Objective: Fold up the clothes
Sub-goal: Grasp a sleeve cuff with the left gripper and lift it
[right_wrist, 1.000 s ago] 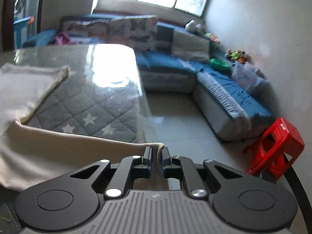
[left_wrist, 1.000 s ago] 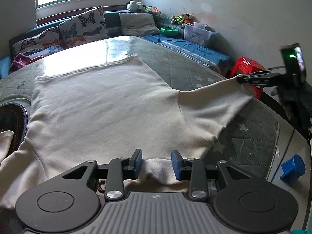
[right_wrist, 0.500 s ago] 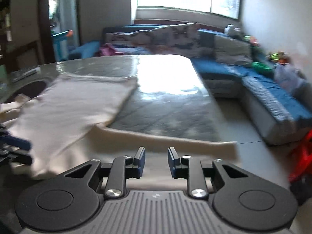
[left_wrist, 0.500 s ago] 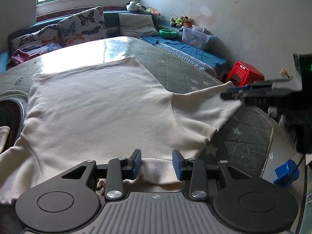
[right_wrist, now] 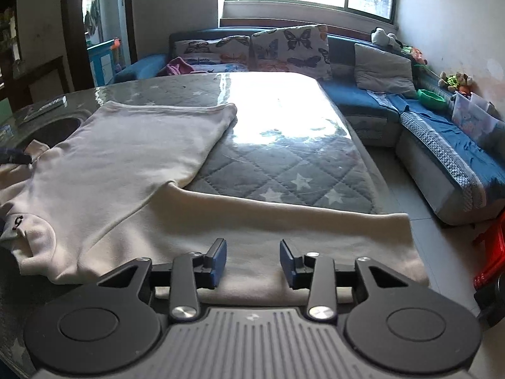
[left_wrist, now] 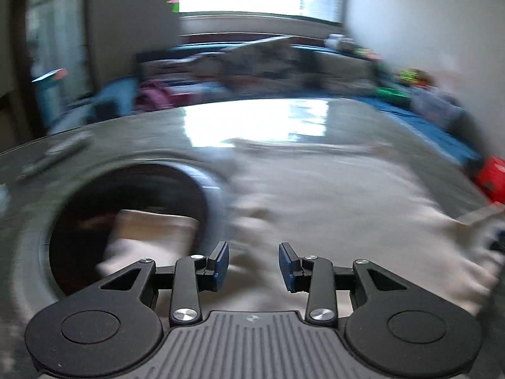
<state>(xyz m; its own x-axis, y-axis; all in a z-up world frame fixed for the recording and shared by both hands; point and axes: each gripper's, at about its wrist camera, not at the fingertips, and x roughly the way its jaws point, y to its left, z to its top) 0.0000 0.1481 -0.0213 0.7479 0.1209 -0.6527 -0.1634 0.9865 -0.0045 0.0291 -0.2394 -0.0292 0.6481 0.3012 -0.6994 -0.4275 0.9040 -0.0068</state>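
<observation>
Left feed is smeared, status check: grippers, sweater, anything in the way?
Both grippers, left and right, open, empty. Cream sweater flat on table, sleeve stretched out under right gripper. Nothing blocking.

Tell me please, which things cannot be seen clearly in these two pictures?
- Left wrist view: motion blur smears everything; the sweatshirt edges and what lies inside the round opening cannot be made out.
- Right wrist view: the sweatshirt's left sleeve is cut off by the frame edge; the near edge of the right sleeve is hidden behind the right gripper.
- Small mark near the collar: too small to read.
</observation>
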